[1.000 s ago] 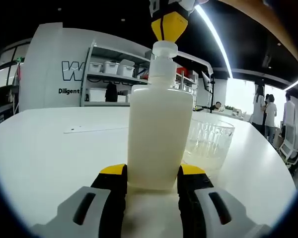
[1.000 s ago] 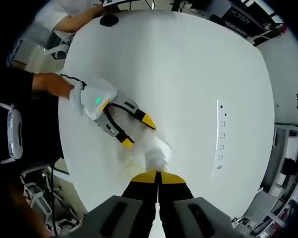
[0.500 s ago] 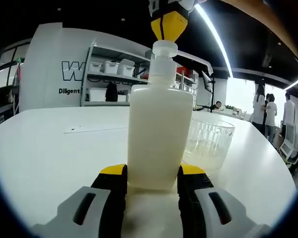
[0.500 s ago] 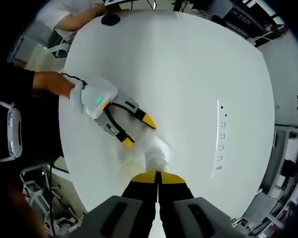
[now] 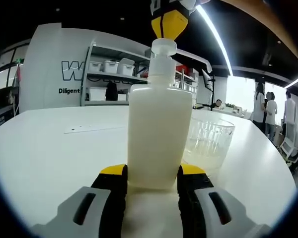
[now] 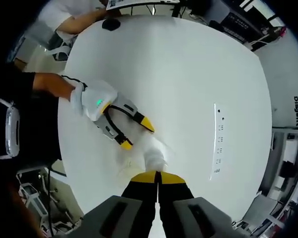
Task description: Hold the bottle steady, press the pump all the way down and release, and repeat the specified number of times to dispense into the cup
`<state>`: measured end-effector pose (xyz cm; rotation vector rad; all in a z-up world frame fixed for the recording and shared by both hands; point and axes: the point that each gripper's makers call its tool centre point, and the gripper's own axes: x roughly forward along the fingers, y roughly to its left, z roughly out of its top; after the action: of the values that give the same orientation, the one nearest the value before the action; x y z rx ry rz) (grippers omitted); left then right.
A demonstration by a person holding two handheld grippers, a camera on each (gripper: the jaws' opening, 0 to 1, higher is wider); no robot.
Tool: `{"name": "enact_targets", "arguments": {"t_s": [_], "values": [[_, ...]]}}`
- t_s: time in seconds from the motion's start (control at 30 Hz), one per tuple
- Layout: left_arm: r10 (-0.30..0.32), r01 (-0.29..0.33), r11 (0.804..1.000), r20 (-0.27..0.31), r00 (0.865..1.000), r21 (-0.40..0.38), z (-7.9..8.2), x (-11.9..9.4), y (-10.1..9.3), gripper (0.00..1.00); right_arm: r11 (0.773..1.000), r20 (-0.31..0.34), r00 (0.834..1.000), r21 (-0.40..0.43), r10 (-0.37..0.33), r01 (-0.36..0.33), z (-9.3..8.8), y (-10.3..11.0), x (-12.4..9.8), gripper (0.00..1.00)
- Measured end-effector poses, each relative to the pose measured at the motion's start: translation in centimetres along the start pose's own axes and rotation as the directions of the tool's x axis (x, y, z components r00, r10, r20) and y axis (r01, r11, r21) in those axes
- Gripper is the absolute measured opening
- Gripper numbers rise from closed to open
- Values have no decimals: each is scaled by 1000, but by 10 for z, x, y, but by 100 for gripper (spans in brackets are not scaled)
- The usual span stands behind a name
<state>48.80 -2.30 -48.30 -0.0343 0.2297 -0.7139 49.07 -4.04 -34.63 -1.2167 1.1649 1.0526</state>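
While the left gripper (image 5: 152,186) pinches the upright bottle (image 5: 153,136), the right gripper (image 6: 158,174), jaws pressed together, sits straight above the pump (image 5: 163,59), seemingly touching.

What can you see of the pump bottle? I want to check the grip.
The pump bottle is pale, cream-looking plastic with a white pump head on top. It stands upright on the white table, its base clamped by the left hand-held gripper. The right hand-held gripper rests shut on the pump. A glass cup stands close beside it.
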Motion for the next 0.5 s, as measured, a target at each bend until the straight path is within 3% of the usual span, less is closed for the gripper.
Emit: {"name": "enact_targets", "arguments": {"t_s": [0.2,0.5], "values": [[-7,7,1000,-5,1000,19,-1,0,-1,38,999,6,999,-22,-43,43,-2,-1,-6,0],[-9,9,1000,-16,1000,17,-3,0,-2,38,998,56,997,-28,-46,47,-4,1,-6,0]]}}
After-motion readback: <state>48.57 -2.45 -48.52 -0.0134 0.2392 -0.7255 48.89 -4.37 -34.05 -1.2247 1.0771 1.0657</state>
